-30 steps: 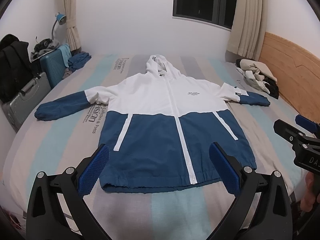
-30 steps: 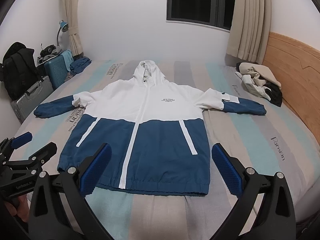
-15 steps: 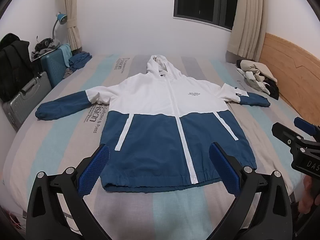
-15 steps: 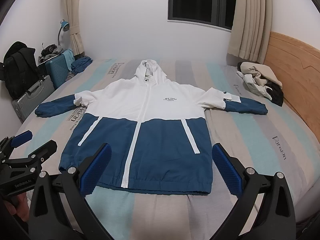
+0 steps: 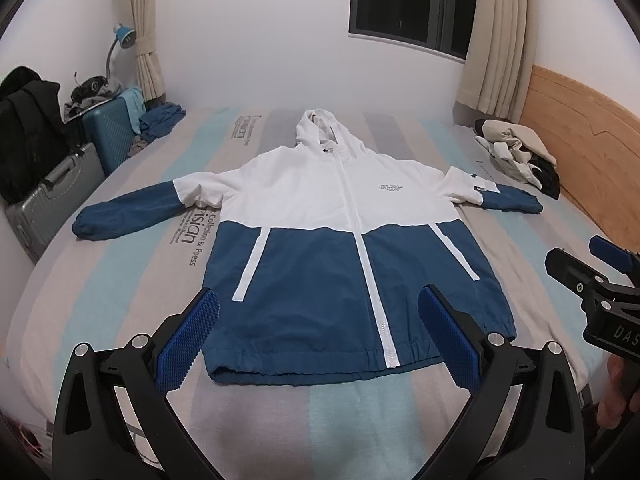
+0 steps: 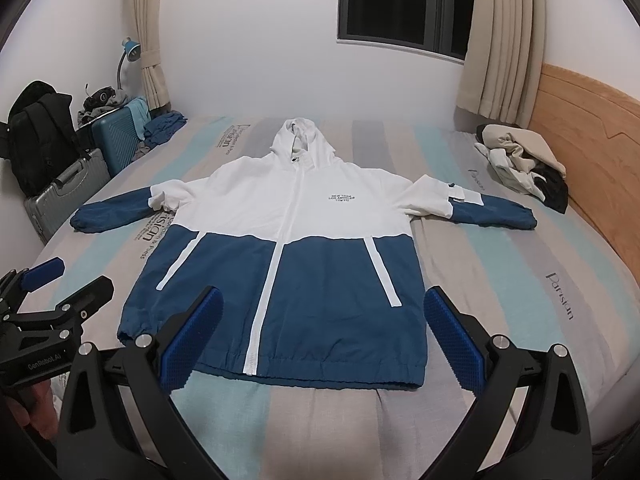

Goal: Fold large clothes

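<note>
Bedroom, night outside the dark window [image 5: 412,0]; striped mattress [image 5: 120,280] fills most of both views, wooden headboard [image 5: 580,132] at 3 o'clock.

Left wrist view: blue-and-white hooded jacket [image 5: 352,248] lies flat, front up and zipped, at the centre of the mattress. Hood points to 12 o'clock, hem to 6. Both sleeves spread outward, one cuff at 9 o'clock, the other at 3. Left gripper [image 5: 318,336] hovers above the hem, jaws spread wide, nothing between the blue pads. Right gripper [image 5: 600,280] shows at 4 o'clock, off the jacket's side, apart from the cloth. Teal suitcase [image 5: 108,136], grey hard case [image 5: 52,196] and black backpack [image 5: 24,128] stand beside the bed at 9–10 o'clock. Rumpled pile of clothes [image 5: 516,152] sits at 2 o'clock near the headboard.

Right wrist view: same jacket [image 6: 288,272], hem near the bottom centre. Right gripper [image 6: 324,340] above the hem's right half, jaws wide apart, empty. Left gripper [image 6: 52,300] at 8 o'clock, over bare mattress, jaws parted and holding nothing.

Judgement: garment is laid out and unfolded; no fold made yet. Step in hand reads as the approach before the first grasp. Next move likely calls for each gripper to pinch a sleeve or a side edge and bring it across the body toward the zip, keeping the thin, slippery-looking fabric from bunching.
</note>
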Motion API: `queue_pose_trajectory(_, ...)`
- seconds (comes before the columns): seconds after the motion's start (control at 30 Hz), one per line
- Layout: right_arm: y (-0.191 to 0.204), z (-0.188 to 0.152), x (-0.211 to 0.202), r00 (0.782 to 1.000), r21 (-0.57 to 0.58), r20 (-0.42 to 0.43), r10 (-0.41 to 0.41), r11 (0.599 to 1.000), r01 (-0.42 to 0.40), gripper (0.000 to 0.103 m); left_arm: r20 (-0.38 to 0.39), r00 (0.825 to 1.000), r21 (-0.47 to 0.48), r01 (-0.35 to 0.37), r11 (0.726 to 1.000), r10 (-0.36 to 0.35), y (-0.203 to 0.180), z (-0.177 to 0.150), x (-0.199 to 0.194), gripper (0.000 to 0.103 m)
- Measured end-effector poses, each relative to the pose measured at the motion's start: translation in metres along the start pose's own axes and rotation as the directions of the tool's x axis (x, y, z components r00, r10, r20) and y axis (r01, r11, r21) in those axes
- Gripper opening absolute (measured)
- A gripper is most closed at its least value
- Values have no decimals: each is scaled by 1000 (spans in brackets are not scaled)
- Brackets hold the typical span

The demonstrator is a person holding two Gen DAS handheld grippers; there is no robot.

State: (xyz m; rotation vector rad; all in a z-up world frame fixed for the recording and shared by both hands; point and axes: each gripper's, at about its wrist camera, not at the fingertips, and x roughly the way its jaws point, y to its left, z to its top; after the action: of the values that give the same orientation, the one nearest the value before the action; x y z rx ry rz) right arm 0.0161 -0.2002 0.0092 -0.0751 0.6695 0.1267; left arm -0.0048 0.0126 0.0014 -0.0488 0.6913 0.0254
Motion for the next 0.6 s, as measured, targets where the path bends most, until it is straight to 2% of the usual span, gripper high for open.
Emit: queue_pose_trajectory(0.6,1,-5,2,1000,6,-7,9,1000,-9,96,1,1000,-3,-6,1000,6,0,-1,-1,97)
